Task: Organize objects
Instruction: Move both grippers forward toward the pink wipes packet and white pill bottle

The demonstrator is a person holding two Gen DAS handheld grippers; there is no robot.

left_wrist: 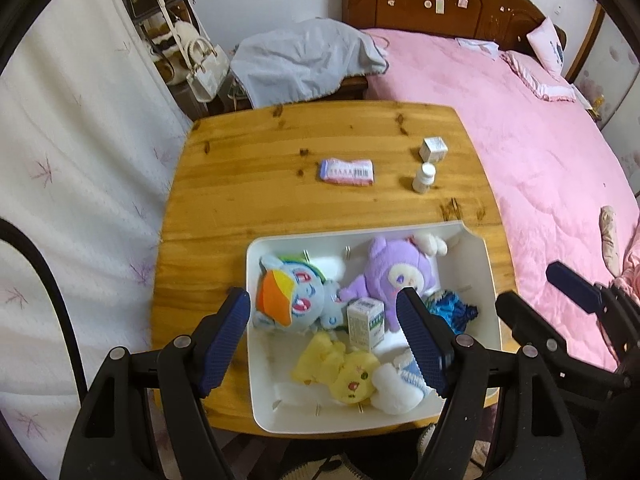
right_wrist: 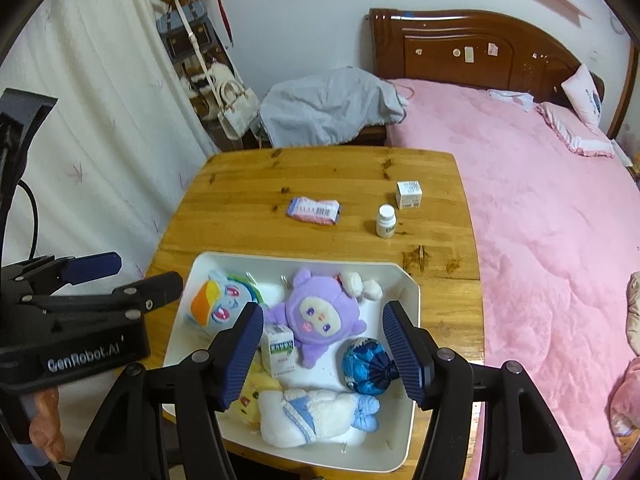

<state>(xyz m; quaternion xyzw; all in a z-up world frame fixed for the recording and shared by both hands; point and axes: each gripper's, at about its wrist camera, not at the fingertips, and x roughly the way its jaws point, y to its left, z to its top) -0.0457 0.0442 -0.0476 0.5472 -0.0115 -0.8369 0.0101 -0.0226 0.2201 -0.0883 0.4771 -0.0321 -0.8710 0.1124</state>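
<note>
A white bin (left_wrist: 256, 360) (right_wrist: 408, 392) sits at the near edge of the wooden table (left_wrist: 248, 184) (right_wrist: 240, 208). It holds a blue pony plush (left_wrist: 296, 300) (right_wrist: 218, 304), a purple plush (left_wrist: 392, 276) (right_wrist: 320, 316), a yellow plush (left_wrist: 340, 372), a white-and-blue plush (right_wrist: 316, 416), a blue ball (right_wrist: 366, 364) and a small green-and-white box (left_wrist: 365, 322) (right_wrist: 278, 348). Farther back lie a pink packet (left_wrist: 347, 172) (right_wrist: 315, 210), a white bottle (left_wrist: 424, 178) (right_wrist: 386, 222) and a small white box (left_wrist: 434, 149) (right_wrist: 409, 195). My left gripper (left_wrist: 324, 308) and right gripper (right_wrist: 324, 320) hover open above the bin, empty.
A pink bed (left_wrist: 540, 152) (right_wrist: 540, 200) borders the table on the right. A white curtain (left_wrist: 80, 160) hangs on the left. A grey cloth (left_wrist: 304, 60) and hanging bags (left_wrist: 200, 64) are behind the table.
</note>
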